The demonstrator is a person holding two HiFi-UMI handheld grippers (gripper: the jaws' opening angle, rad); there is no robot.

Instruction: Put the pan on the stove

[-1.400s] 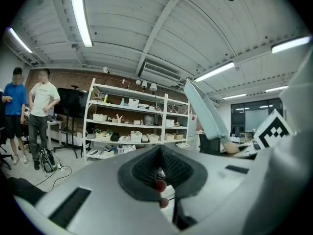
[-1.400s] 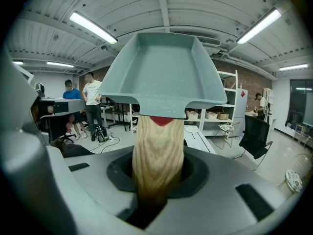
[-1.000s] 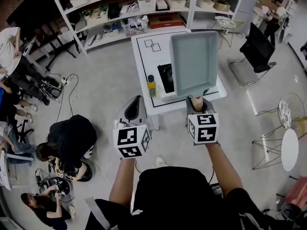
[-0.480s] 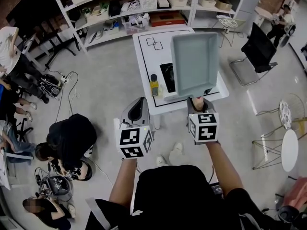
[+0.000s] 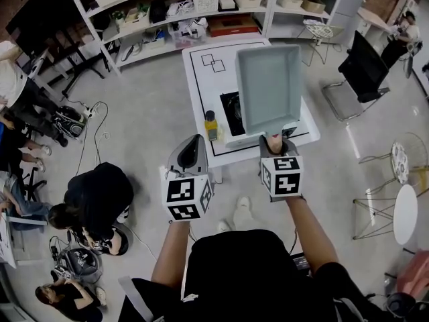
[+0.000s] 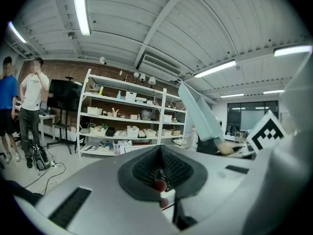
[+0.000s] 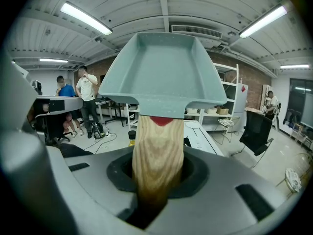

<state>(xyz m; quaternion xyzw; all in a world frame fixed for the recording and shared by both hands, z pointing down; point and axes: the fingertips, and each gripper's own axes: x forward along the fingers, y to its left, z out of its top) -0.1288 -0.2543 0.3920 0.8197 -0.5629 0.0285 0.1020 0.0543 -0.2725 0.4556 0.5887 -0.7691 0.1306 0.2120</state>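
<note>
Pan: a grey-blue rectangular pan [image 5: 269, 86] with a wooden handle [image 5: 274, 141], held in the air over the right half of the white table [image 5: 200, 92], upper centre of the head view.
Long axis: it runs up and down the head view. The handle end points down the frame toward the person, and the tray end points up the frame toward the shelves [image 5: 167, 9].
Tilt: in the right gripper view the far end is raised and the open inside faces the camera.
Right gripper [image 5: 275, 147]: clamped on the wooden handle, which sits deep between its jaws.
Left gripper [image 5: 189, 154]: lower centre-left of the head view, by the table's near-left corner. Its jaws are together with nothing between them.
Stove [image 5: 230, 110]: a black cooktop on the table. The pan covers its right part in the head view.
Bottle [image 5: 211, 125]: yellow with a dark cap, upright just left of the stove.
</note>
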